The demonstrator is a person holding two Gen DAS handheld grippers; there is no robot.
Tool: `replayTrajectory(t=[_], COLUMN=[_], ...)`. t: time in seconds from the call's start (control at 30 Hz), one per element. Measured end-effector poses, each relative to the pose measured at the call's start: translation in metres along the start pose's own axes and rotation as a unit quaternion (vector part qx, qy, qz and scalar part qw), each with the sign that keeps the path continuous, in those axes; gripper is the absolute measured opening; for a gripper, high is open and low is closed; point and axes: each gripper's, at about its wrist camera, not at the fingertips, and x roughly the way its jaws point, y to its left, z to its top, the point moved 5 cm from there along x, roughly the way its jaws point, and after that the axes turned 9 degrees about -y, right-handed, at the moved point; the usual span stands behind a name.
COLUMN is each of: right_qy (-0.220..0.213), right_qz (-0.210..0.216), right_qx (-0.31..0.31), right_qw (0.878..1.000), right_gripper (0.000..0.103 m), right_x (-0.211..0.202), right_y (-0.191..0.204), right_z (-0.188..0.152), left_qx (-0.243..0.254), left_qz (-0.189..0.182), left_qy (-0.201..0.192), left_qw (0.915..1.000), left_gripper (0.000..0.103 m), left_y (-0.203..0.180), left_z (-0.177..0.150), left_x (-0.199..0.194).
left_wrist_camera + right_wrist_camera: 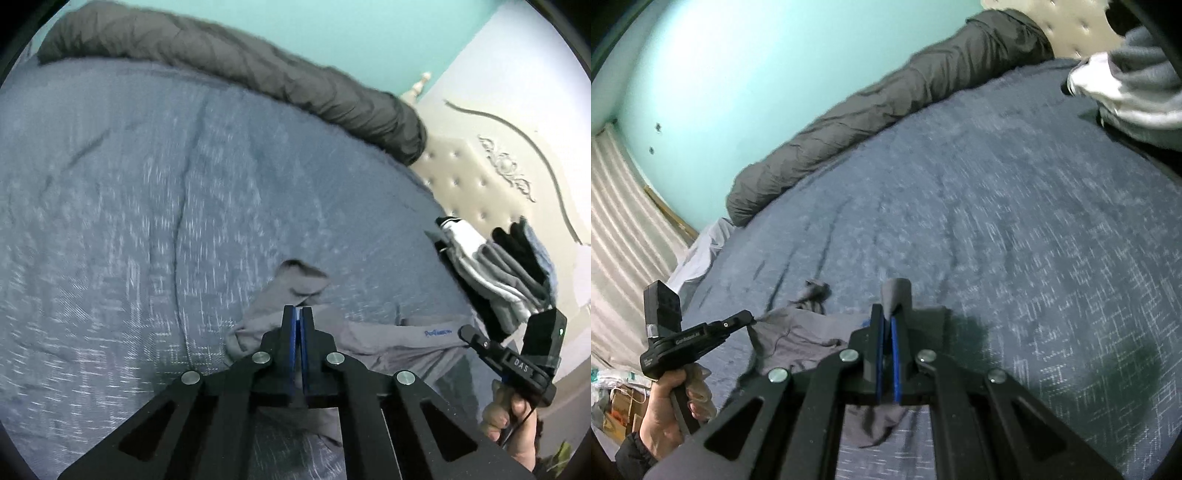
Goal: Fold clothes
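A grey garment with small blue lettering lies stretched between the two grippers over the blue bedspread. My left gripper is shut on one edge of the grey garment; a sleeve end sticks out beyond it. It also shows in the right wrist view at the left, hand-held. My right gripper is shut on the other edge of the garment, with a fold of cloth poking up between the fingers. It shows at the right of the left wrist view.
A rolled dark grey duvet lies along the far side of the bed by the teal wall. A pile of grey, white and black clothes sits near the tufted headboard; it also shows in the right wrist view.
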Motion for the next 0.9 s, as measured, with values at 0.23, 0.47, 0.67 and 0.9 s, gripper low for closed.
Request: replayTrajectory(t=[0.23,0.47,0.67,0.9], right_qy=[-0.019,0.035,0.062,0.074], right_qz=[0.013,-0.001,-0.009,-0.012], right_qx=[-0.035,-0.065,-0.061,-0.060], right_qw=[0.999,0.997,0.996,0.995], right_gripper=[0.003,0.003,0.003,0.003], right_x=[-0.032,-0.055,-0.059,-0.063], right_y=[0.028,0.027,0.026,0.028], right_z=[0.008,-0.019,-0.043,-0.057], left_qx=[-0.017,0.010,0.018,0.056], left_qz=[-0.017,0.003,0.034,0.039], left_qy=[-0.002,0.061,0.089,0.092], left_qw=[0.9997,0.9981,0.9953,0.9934], left_gripper=[0.001,0.002,0.014,0.032], left_y=[-0.010,-0.018,-0.015,-0.030], left_z=[-0.009,-0.062,-0.077,-0.068], left_x=[-0.047,-0.075,-0.069,-0.053])
